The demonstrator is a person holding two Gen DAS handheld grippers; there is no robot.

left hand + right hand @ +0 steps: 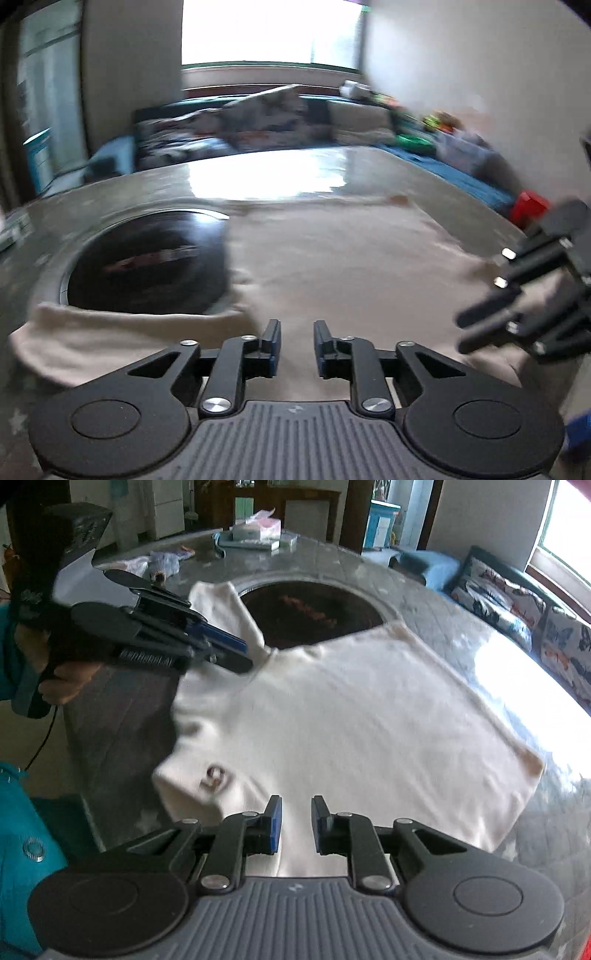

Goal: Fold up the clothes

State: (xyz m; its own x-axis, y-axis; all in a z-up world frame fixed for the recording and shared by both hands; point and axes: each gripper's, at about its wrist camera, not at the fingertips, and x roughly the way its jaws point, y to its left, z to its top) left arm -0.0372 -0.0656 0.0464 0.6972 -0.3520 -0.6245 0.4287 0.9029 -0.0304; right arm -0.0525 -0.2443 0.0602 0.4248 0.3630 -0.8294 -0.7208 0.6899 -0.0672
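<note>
A white T-shirt (351, 716) lies spread flat on the grey marble table (461, 627), with a small logo (214, 775) near its front edge and one sleeve (221, 609) reaching toward the round black hob. In the left wrist view the shirt (332, 266) looks beige. My left gripper (297, 332) is open and empty above the shirt; it also shows in the right wrist view (240, 657) by the sleeve. My right gripper (295, 812) is open and empty above the shirt's near edge; it shows at the right of the left wrist view (476, 325).
A round black induction hob (314, 616) is set in the table, partly under the shirt. Tissue box and packets (258, 531) and small clothes (162, 561) lie at the far end. A sofa with patterned cushions (517, 602) stands beside the table.
</note>
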